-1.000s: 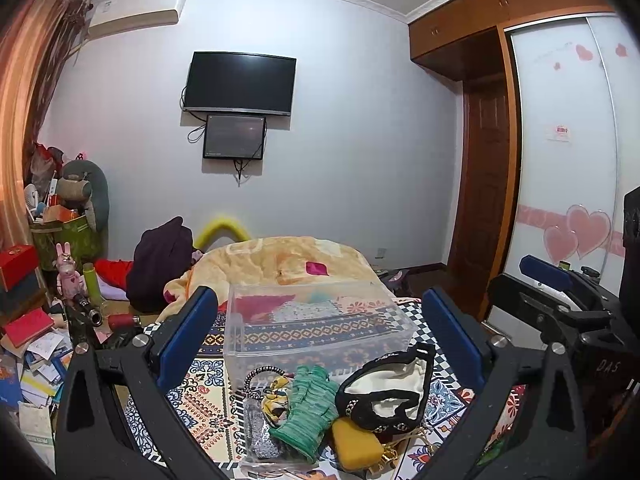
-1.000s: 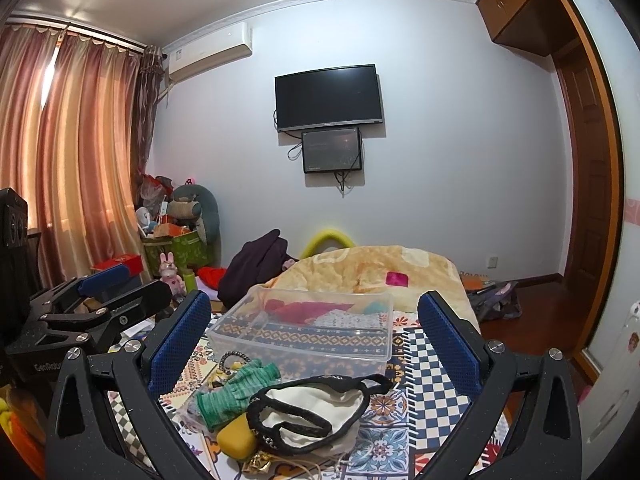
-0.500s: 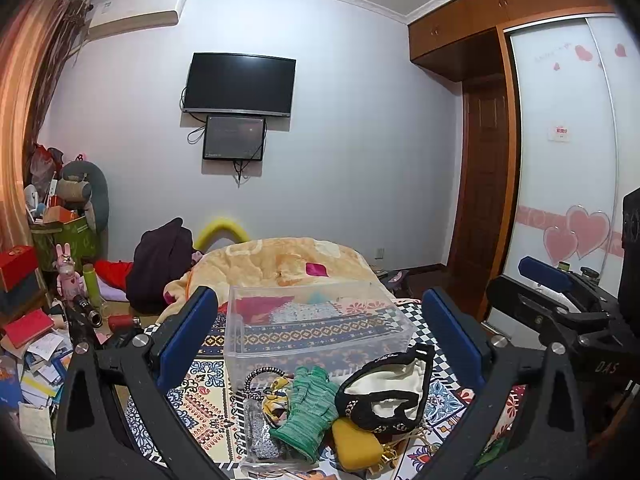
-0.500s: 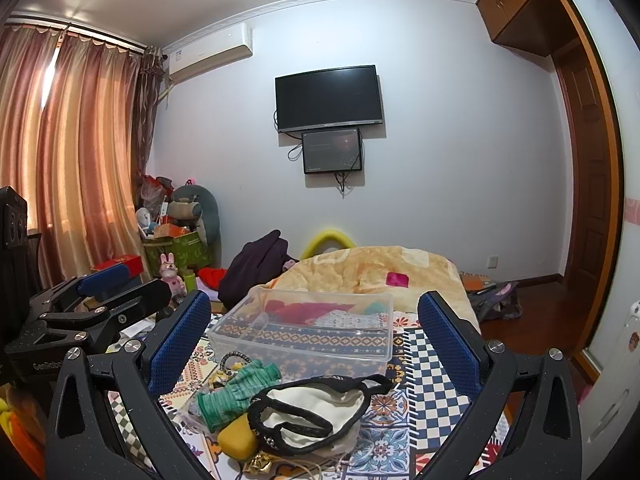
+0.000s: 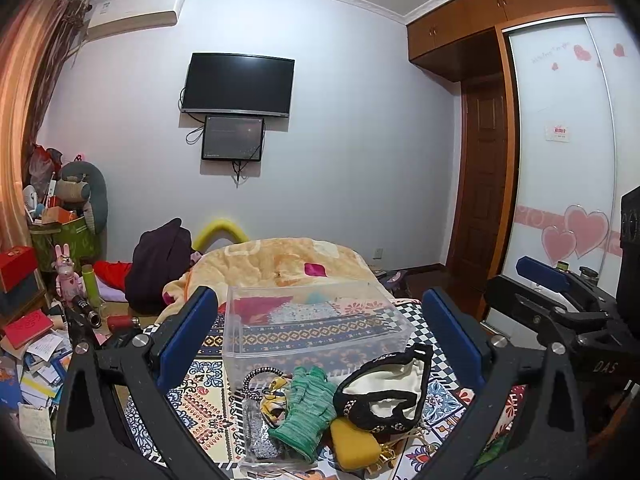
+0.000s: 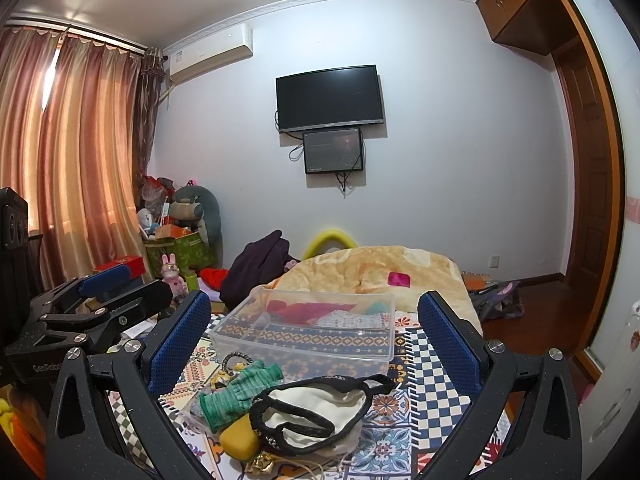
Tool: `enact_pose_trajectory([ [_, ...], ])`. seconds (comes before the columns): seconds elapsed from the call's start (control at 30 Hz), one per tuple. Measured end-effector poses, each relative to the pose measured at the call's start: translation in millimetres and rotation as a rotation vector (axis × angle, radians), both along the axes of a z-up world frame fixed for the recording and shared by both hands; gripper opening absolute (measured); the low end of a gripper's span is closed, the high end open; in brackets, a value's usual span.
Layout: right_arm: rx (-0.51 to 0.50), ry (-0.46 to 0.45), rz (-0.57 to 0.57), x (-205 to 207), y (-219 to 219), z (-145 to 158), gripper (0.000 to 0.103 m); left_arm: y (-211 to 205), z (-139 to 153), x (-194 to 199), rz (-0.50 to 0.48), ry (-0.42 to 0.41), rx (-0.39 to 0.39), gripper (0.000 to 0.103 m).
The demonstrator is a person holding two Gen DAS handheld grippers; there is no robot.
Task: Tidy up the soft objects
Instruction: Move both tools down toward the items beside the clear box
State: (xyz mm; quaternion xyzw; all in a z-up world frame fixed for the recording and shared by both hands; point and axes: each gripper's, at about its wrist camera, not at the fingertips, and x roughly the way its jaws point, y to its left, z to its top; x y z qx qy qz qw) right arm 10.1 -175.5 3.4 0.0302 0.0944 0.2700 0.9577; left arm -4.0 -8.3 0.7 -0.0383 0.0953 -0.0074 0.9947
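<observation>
A clear plastic bin [image 5: 312, 328] stands on the patterned bedspread [image 5: 208, 408]; it also shows in the right wrist view [image 6: 312, 332]. In front of it lies a pile: a green knit glove [image 5: 308, 408] [image 6: 236, 392], a white cloth with black trim [image 5: 384, 392] [image 6: 316, 412], a yellow sponge [image 5: 354, 442] [image 6: 240, 440] and a black hair band [image 5: 256, 376]. My left gripper [image 5: 320, 340] is open and empty, above and behind the pile. My right gripper [image 6: 316, 344] is open and empty, likewise. Each gripper shows at the edge of the other's view.
A rumpled orange blanket [image 5: 276, 264] lies beyond the bin. Dark clothes [image 5: 160, 264] are heaped at its left. Books, boxes and toys [image 5: 36, 320] clutter the left floor. A wardrobe [image 5: 560, 160] and door [image 5: 484, 184] stand right.
</observation>
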Motion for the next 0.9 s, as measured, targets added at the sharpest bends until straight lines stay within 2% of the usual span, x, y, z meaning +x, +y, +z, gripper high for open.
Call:
enact_pose_trajectory([
  [0.23, 0.003, 0.012, -0.002, 3.3, -0.7, -2.7, 0.103, -0.6, -1.5, 0.9, -0.004, 0.004, 0.003, 0.103],
  [0.33, -0.027, 0.028, -0.021, 9.5, 0.8, -7.5, 0.103, 0.5, -6.1, 4.3, 0.005, 0.021, -0.004, 0.103],
  [0.53, -0.055, 0.099, -0.034, 28.8, -0.5, -28.5, 0.103, 9.1, -27.7, 19.3, 0.002, 0.099, -0.024, 0.103],
  [0.77, -0.084, 0.184, -0.014, 44.8, -1.9, -57.5, 0.103, 13.8, -69.6, 42.0, 0.017, 0.213, -0.015, 0.103],
  [0.83, -0.1, 0.198, -0.004, 46.9, -1.3, -65.0, 0.102, 17.6, -81.6, 47.6, 0.015, 0.247, -0.026, 0.1],
  [0.9, -0.119, 0.207, -0.002, 47.9, -1.1, -71.0, 0.095, 22.5, -90.9, 52.3, 0.01, 0.279, -0.035, 0.086],
])
